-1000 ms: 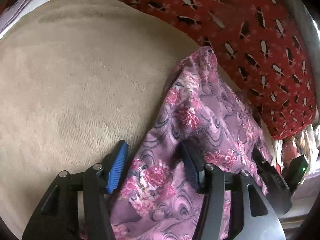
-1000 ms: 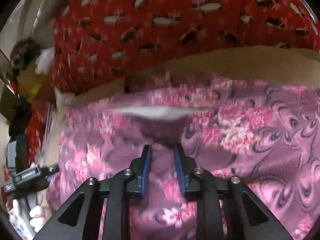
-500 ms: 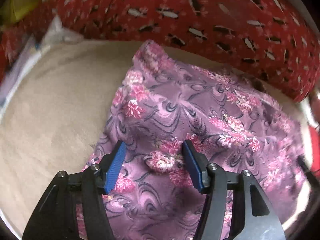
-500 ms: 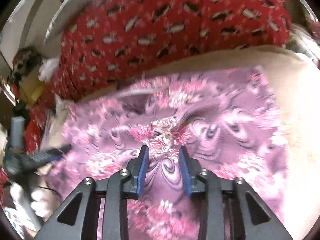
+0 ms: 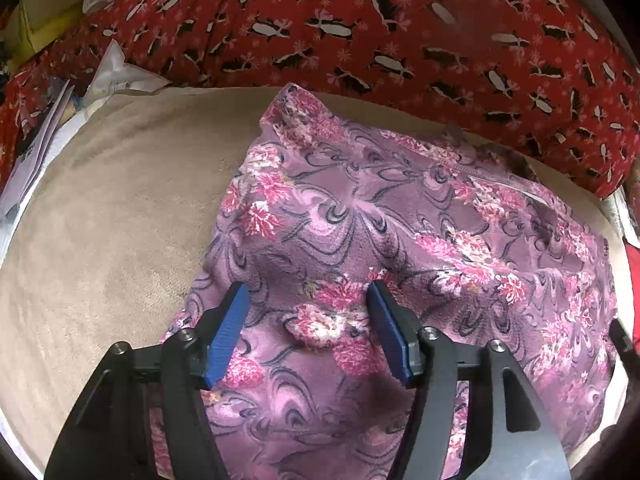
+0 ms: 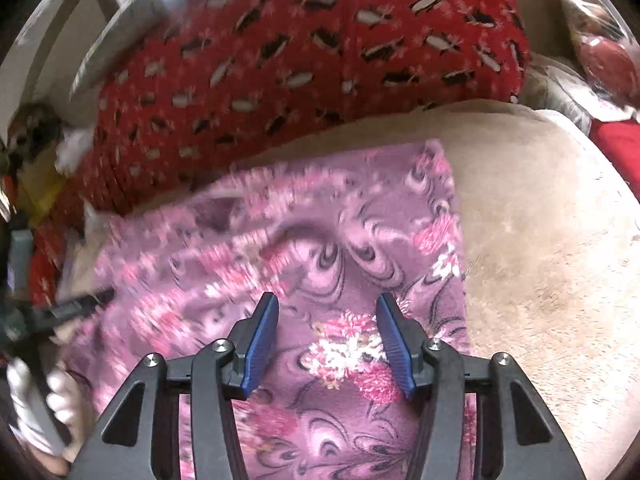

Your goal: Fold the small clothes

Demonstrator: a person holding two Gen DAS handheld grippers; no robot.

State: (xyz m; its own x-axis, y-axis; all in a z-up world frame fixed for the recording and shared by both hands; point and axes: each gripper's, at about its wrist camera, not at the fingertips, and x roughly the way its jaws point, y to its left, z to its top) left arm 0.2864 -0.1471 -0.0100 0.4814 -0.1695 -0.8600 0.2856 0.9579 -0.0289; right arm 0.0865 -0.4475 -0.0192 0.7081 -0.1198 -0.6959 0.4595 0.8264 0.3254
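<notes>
Both grippers hover wide open and empty over the purple floral garment (image 5: 400, 220), which lies spread on the beige blanket (image 5: 104, 232): left gripper (image 5: 308, 324) near its middle, right gripper (image 6: 326, 340) near its edge.

Soft daylight, fisheye-bent edges; right wrist view motion-blurred at left.

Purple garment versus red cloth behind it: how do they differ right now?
The purple garment carries pink flowers and dark swirls; the red cloth has black-and-white leaf-like marks. The purple garment lies spread on the beige blanket; the red cloth rises bunched along the blanket's far edge. Both open grippers, left gripper and right gripper, are over the purple garment, none over the red cloth. Both are patterned fabric.
</notes>
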